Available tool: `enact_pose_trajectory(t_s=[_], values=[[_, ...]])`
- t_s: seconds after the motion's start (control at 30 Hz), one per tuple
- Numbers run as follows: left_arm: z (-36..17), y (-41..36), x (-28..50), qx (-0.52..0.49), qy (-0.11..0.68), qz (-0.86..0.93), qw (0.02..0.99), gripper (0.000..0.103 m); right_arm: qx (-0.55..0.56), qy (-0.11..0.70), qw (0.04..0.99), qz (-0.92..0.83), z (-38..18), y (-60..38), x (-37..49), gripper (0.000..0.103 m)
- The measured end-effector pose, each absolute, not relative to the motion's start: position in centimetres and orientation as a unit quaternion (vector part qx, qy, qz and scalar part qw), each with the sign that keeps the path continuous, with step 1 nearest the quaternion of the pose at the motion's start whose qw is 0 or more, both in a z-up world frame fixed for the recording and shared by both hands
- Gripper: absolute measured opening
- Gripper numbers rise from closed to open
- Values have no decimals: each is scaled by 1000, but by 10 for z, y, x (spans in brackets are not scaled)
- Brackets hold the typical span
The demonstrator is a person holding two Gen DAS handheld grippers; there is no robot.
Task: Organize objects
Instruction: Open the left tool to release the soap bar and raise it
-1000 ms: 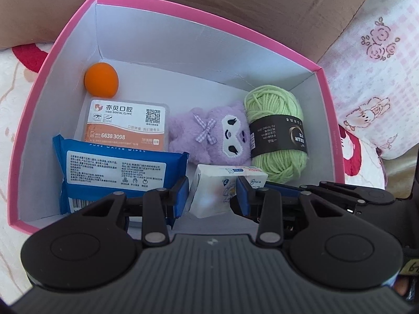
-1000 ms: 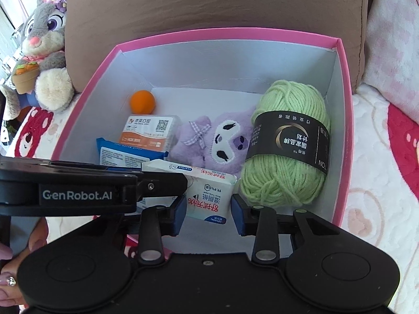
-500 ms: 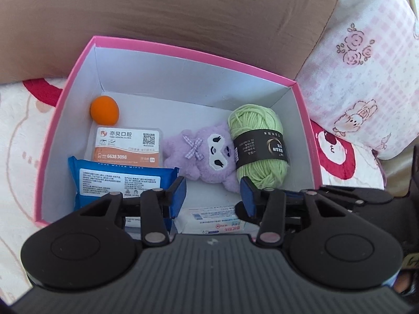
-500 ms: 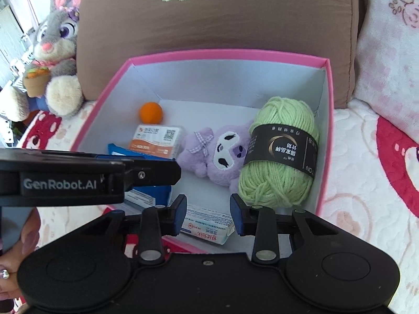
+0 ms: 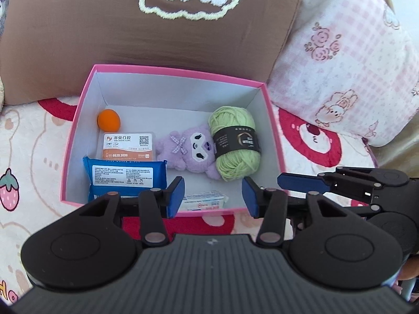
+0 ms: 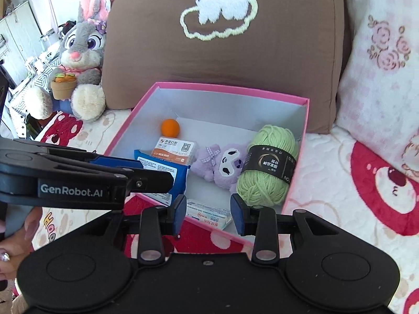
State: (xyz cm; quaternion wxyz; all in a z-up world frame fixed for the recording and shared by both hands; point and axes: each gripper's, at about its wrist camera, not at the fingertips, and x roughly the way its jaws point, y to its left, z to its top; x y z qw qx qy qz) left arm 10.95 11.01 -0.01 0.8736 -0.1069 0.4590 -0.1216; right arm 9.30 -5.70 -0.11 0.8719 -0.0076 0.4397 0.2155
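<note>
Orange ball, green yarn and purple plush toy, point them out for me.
orange ball (image 5: 108,119), left wrist view, centre.
green yarn (image 6: 264,187), right wrist view, lower strands.
purple plush toy (image 5: 195,144), left wrist view, face.

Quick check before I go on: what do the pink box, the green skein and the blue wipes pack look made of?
Pink box: likely cardboard, matte, with thin, stiff, creased walls, white inside. Green yarn skein: soft spun fibre, visible strands, under a black paper-like band. Blue wipes pack: probably plastic film, slightly glossy, crimped ends, printed label.
</note>
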Motion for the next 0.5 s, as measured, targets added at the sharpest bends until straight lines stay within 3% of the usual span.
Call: enact_pose_trajectory(t_s=[0.5], values=[[54,86,54,-80,444,-97,887,80,-41,405,899,162,57,-96,24,53]])
